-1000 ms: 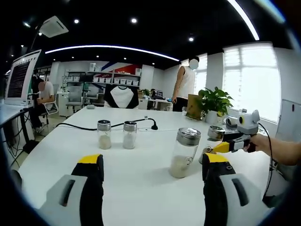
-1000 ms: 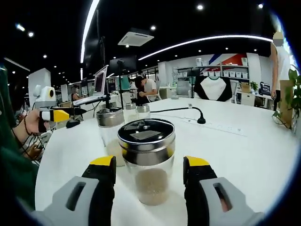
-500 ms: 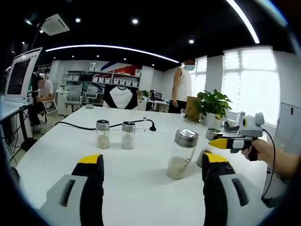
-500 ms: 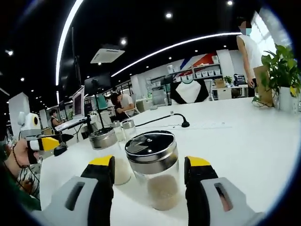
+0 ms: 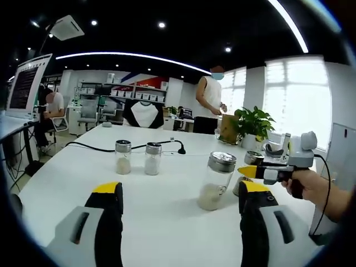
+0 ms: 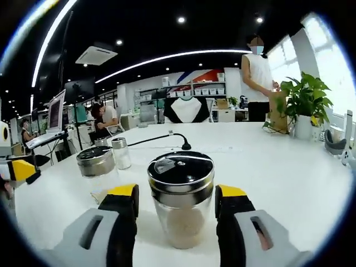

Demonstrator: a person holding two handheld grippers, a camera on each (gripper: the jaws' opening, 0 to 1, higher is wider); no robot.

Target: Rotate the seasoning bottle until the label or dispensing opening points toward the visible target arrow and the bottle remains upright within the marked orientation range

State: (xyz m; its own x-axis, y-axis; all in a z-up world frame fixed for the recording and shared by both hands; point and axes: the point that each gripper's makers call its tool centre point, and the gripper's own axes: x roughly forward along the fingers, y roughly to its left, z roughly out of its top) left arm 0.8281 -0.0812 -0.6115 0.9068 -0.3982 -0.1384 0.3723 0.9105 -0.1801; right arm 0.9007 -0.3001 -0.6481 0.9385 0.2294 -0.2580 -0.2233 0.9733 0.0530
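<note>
Standing between right tool (image 6: 175, 208) jaws: bottle (image 6: 180, 197)

A steel-lidded bottle (image 6: 180, 200) stood upright on the white table (image 6: 289, 167) between the open jaws of the right gripper (image 6: 176, 201). A second bottle (image 6: 98, 172) stood to its left, with a plant (image 6: 305, 105) beyond.

seasoning bottle (image 6: 181, 200): clear glass, shiny brushed-metal lid. table (image 6: 289, 167): smooth matt white. tool tips (image 6: 177, 196): yellow plastic.

We're bright here: ceiling strips (image 5: 128, 55) and blown-out windows (image 5: 297, 94) glare, the tabletop (image 6: 278, 161) gleams, edges bend heavily.
</note>
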